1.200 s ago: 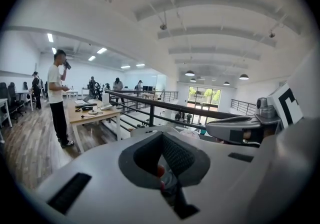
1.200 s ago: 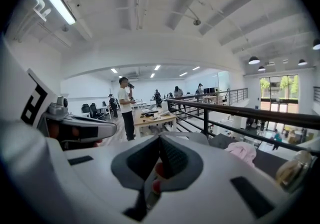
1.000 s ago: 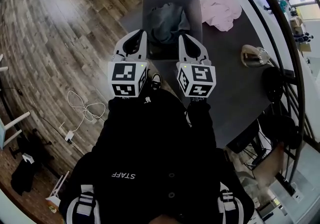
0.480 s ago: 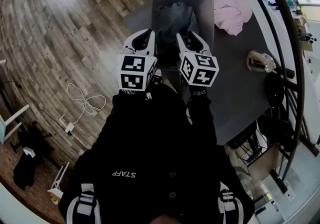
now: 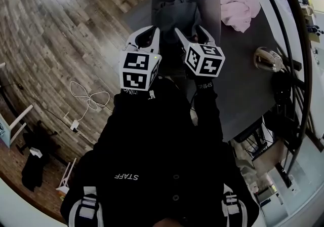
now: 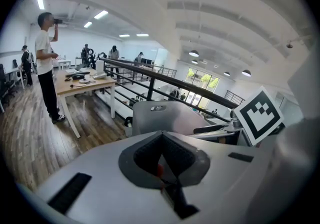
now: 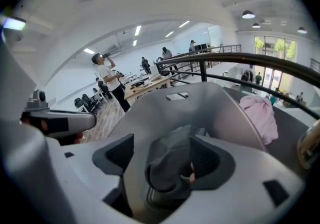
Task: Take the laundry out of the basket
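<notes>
The grey laundry [image 5: 174, 13] lies heaped in the basket [image 5: 211, 5], which stands at the left edge of the table [image 5: 238, 84], toward its far corner. To lift it well, I should bring my right gripper [image 5: 190, 32] down over the near rim and sink both pads into the top fold of the heap rather than a loose edge. Then I should close firmly and raise straight up, so the cloth clears the wall without dragging the basket. My right jaws have just been opening and stand fairly wide. The grey cloth shows in the gap between them but lies beyond the pads, untouched. My left gripper [image 5: 147, 36] hangs just beside, by the basket's near-left corner, its jaws pressed together on nothing. 1 pink cloth [image 5: 243, 5] lies on the table, just right of the basket.
</notes>
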The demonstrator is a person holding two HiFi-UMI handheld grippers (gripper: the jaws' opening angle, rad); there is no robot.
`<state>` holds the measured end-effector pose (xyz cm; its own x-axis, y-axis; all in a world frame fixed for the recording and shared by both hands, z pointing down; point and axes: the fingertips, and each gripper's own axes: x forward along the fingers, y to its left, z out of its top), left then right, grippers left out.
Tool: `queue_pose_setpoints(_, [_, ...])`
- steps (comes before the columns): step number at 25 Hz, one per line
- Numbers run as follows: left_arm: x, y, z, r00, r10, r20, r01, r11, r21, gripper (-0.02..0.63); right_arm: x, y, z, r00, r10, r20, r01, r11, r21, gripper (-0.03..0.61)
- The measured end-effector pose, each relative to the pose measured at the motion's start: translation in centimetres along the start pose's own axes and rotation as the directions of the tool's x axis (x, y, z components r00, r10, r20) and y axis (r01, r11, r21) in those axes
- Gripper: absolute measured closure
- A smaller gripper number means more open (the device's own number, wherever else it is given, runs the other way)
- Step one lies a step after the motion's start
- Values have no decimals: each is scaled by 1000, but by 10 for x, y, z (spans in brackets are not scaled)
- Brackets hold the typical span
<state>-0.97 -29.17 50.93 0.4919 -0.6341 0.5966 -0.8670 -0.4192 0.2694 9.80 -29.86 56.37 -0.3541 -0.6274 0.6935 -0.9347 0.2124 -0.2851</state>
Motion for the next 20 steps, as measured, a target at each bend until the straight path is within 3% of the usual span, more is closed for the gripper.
queue_pose_setpoints(13, [28,-5,-2,1000,-14,-26,15,1000,5,612,43,-31,-20,996,-32,-78,33,999,18,195])
queue_pose_setpoints(20, [35,-4,-4,999,-18,-33,19,1000,7,612,87,-60,-53,974,-42,-222,54,997,47,78])
